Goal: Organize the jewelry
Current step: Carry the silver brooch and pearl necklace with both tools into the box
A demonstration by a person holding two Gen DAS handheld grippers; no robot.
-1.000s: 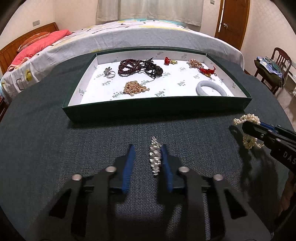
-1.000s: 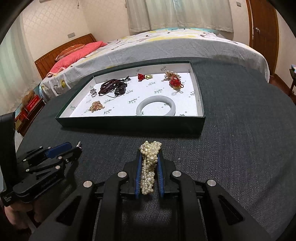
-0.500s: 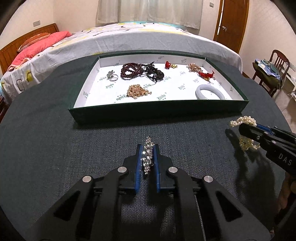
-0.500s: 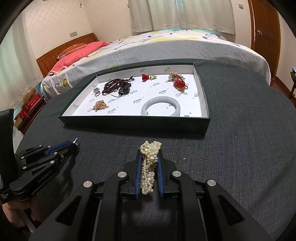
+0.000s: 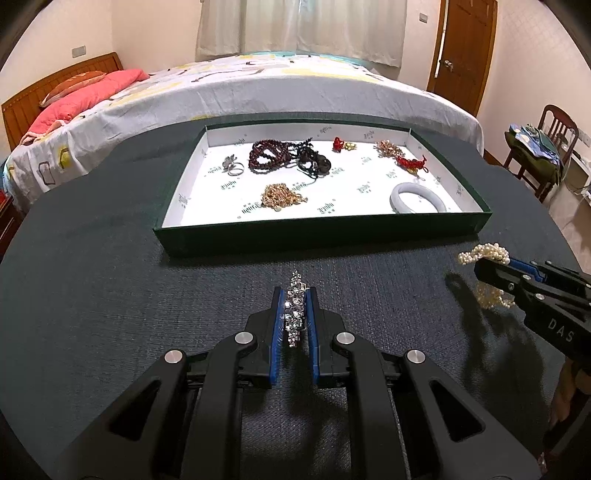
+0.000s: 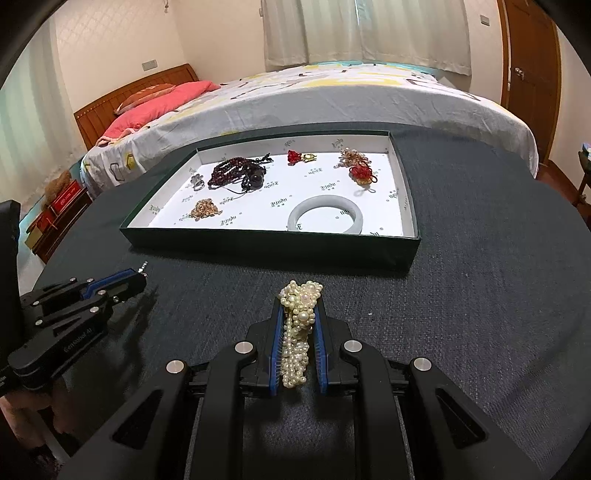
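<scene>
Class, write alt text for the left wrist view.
The left gripper grips a crystal bracelet between its fingers above a dark table. Beyond lies an open green tray of jewelry; at right, the right gripper holds pearls.

I'm in a home bedroom: a made bed (image 5: 277, 88) with pink pillow (image 5: 85, 99) fills the upper frame, curtains (image 5: 299, 29) behind.

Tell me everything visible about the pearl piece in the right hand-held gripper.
The pearl piece is a bunched cluster of cream-white beads of mixed sizes, apparently several strands. It is clamped between the blue pads of the right hand-held gripper, with its top bulging past the fingertips and a loop hanging below, seen from the left wrist view. It is held above the dark table, short of the green tray.
</scene>
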